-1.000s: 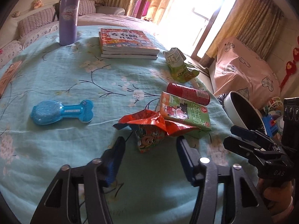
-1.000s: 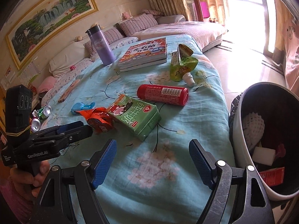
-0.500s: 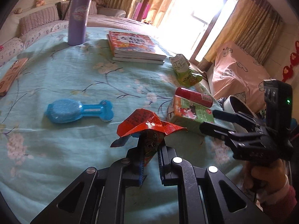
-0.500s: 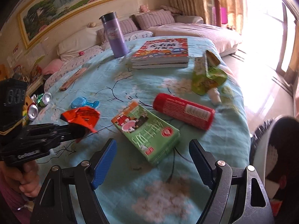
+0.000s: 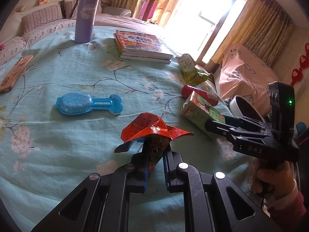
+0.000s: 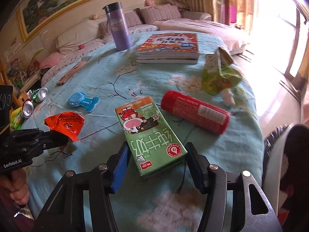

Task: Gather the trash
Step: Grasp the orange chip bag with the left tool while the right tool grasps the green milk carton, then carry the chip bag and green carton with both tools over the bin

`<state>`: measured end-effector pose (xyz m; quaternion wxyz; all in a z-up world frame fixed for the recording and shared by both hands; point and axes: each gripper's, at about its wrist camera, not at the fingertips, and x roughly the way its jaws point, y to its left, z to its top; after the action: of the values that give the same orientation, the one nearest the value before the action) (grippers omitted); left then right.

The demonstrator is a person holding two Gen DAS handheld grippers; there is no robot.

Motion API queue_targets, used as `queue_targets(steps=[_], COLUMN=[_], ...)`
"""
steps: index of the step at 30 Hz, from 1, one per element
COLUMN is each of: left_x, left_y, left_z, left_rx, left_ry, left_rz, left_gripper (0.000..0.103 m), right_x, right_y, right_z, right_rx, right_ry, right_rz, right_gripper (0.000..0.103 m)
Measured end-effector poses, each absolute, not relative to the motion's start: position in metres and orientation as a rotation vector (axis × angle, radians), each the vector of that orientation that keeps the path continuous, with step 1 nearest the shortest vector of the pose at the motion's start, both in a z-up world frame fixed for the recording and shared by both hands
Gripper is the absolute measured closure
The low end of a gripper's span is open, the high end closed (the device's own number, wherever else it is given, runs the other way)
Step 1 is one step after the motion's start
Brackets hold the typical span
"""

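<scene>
Left tongs (image 5: 155, 166): clenched on the lower end of the red snack wrapper (image 5: 152, 130), which stands up between the pads with its crumpled top flared above them, over the teal cloth-covered surface (image 5: 77, 135).

Right tongs (image 6: 156, 166): spread wide, blue pads on either side of the near end of the green milk carton (image 6: 148, 133). The carton lies flat on the surface; contact between pads and carton cannot be confirmed.

Beyond the right tongs, just past the carton: red can (image 6: 195, 114) on its side. Further out and to the right: crumpled green pouch (image 6: 218, 75). Straight ahead at the far side: stack of books (image 6: 170, 48), with a purple tumbler (image 6: 117, 27) to their left.

Ahead-left of the left tongs: blue brush (image 5: 87, 104), flat on the cloth. Far left edge: a phone (image 5: 15, 73).

To the right of the right tongs, below the surface edge: white bin (image 6: 274, 154), only partly in view.
</scene>
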<state>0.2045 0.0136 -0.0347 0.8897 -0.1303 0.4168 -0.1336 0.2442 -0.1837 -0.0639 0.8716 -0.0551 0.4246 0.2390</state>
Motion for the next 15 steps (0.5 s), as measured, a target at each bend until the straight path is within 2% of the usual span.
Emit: queue_targets(steps=[15], left_x=[0.198], left_y=[-0.055], left_z=[-0.016], left_rx=[-0.195], left_ry=[0.855], left_rz=[-0.417], left_gripper=[0.092], right_x=[0.184], right_y=[-0.28], right_z=[-0.038], right_rx=[0.134], right_ry=[0.808], right_rz=[0.332], right_gripper=[0.047])
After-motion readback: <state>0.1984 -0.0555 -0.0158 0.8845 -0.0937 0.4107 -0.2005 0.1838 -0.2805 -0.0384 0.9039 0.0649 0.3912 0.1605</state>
